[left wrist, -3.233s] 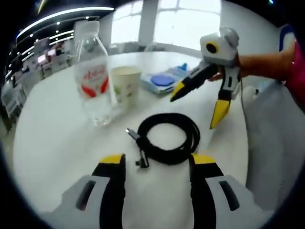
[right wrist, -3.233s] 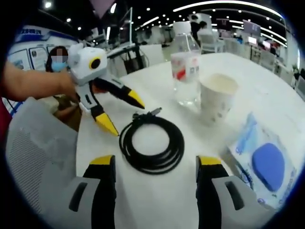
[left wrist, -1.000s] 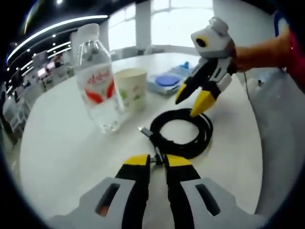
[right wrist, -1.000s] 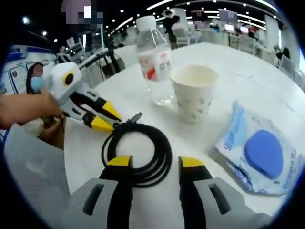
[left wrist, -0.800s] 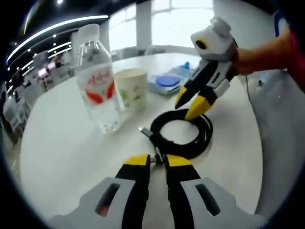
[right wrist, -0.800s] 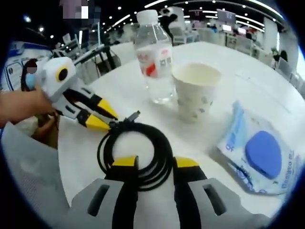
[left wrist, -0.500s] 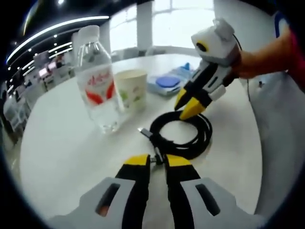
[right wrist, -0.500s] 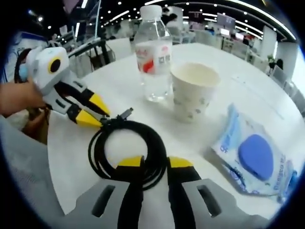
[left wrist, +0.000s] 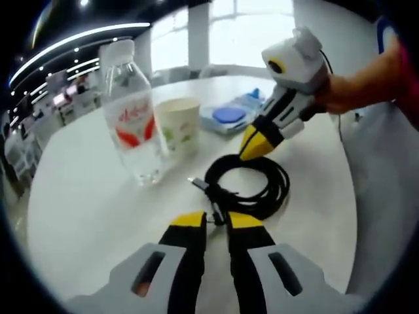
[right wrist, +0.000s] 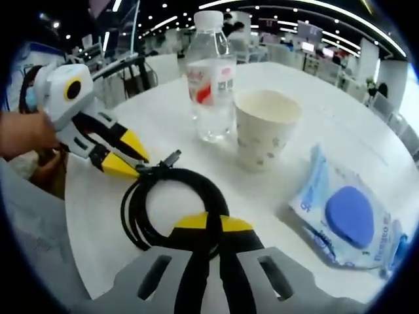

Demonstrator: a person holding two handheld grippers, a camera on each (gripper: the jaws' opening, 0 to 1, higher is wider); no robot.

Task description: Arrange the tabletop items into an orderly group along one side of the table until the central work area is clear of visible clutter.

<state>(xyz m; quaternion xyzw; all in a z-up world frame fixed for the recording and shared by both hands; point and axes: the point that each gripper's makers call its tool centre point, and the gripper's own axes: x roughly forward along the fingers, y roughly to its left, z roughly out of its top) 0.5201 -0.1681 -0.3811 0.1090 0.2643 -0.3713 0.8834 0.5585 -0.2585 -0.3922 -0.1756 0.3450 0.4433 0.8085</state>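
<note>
A coiled black cable (left wrist: 252, 186) lies on the white tabletop (left wrist: 85, 196), and both claws grip it from opposite sides. In the left gripper view, the left claw (left wrist: 215, 220) has its yellow-tipped jaws drawn narrow, pinching the cable near its plug end at the near edge of the coil. Across the coil, the right claw (left wrist: 256, 144) comes in from the right, held by a person's hand (left wrist: 340, 91), its yellow tips pressed together on the far edge of the loop. In the right gripper view, the right claw (right wrist: 213, 224) has its jaws clamped nearly flat together over the near arc of the cable (right wrist: 167, 196), while the left claw (right wrist: 124, 157) reaches in from the left with its tips at the bundled section beside the plug. Beyond the coil stands a clear water bottle (left wrist: 131, 118) with a white cap and a red-and-white label, upright, and just beside it a white paper cup (left wrist: 178, 124), also upright. Near the cup a flat blue-and-white packet (left wrist: 229, 116) lies on the tabletop; in the right gripper view the packet (right wrist: 347, 219) sits to the right of the cup (right wrist: 265, 131), apart from the cable, with the bottle (right wrist: 211, 78) behind.
</note>
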